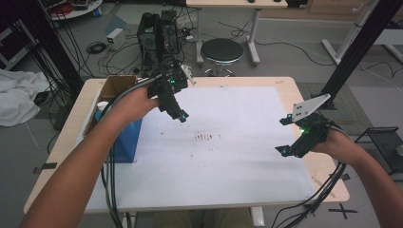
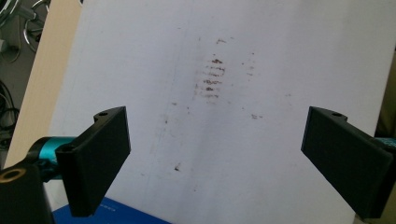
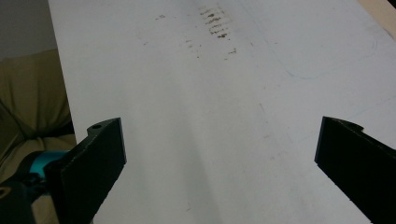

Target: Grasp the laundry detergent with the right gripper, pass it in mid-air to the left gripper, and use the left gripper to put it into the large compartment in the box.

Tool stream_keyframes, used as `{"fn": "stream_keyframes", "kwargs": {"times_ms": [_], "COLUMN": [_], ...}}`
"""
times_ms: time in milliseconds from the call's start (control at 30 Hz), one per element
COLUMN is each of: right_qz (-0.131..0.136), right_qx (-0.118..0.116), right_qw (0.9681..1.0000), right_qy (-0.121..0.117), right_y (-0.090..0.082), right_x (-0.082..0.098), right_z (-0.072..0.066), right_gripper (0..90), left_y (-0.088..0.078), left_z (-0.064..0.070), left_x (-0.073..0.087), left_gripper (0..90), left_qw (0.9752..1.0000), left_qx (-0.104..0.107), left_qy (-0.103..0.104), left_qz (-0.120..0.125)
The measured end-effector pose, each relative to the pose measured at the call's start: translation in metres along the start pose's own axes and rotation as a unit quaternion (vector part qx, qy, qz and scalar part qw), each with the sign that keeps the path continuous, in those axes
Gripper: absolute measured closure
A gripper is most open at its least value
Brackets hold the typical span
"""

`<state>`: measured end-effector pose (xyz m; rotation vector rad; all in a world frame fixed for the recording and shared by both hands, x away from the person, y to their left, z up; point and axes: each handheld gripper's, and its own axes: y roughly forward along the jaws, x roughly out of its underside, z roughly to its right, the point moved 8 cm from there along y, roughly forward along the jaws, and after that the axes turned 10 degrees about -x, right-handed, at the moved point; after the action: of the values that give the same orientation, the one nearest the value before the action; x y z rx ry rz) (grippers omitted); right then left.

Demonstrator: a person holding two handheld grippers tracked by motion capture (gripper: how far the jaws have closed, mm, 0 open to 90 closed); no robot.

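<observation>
White mat [image 1: 228,156] stained mid-table, both hand-held grippers open and empty, cluttered lab floor.

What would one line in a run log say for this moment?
left hand-held gripper: open, empty, beside blue box | right hand-held gripper: open, empty | white sheet: brown smudges

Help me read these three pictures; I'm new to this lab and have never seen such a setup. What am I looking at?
A person sits at a table with a hand-held claw in each hand. The high view looks down from above: the left claw hangs over a white sheet, the right claw near its right edge. The other two pictures come from cameras riding on each claw, looking along its black jaws. Both claws are open and hold nothing. Brown smudges mark the sheet; a blue box stands at the left.
</observation>
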<state>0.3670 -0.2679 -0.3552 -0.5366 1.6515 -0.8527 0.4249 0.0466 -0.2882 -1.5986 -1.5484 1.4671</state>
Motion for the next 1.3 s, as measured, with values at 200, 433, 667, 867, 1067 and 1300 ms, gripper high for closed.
{"fn": "stream_keyframes", "kwargs": {"times_ms": [200,433,667,867,1067,1300], "right_qz": [0.002,-0.001,-0.013,-0.020,-0.021,-0.026], "right_qx": [-0.003,0.001,-0.004,-0.006,-0.007,-0.010], "right_qw": [1.0000,1.0000,0.9999,0.9998,0.9998,0.9996], "right_qy": [0.000,0.004,0.010,0.006,0.001,-0.004], "right_y": [0.000,0.003,0.007,0.009,0.009,0.013], "right_x": [-0.001,-0.003,-0.007,-0.009,-0.016,-0.018], "right_z": [-0.002,-0.002,0.002,0.004,0.004,0.003], "right_gripper": [1.0,1.0,1.0,1.0,1.0,1.0], "left_y": [0.012,0.020,0.026,0.026,0.023,0.022], "left_z": [0.004,0.012,0.017,0.015,0.014,0.013], "left_x": [-0.006,-0.010,-0.009,-0.004,0.001,0.003], "left_gripper": [8.2,8.2,8.2,8.3,8.3,8.2], "left_qw": [0.9999,0.9992,0.9983,0.9984,0.9983,0.9984], "left_qx": [0.013,0.037,0.058,0.055,0.056,0.055], "left_qy": [-0.002,-0.004,0.004,0.015,0.015,0.011], "left_qz": [0.002,0.012,0.007,-0.005,-0.010,-0.009]}}
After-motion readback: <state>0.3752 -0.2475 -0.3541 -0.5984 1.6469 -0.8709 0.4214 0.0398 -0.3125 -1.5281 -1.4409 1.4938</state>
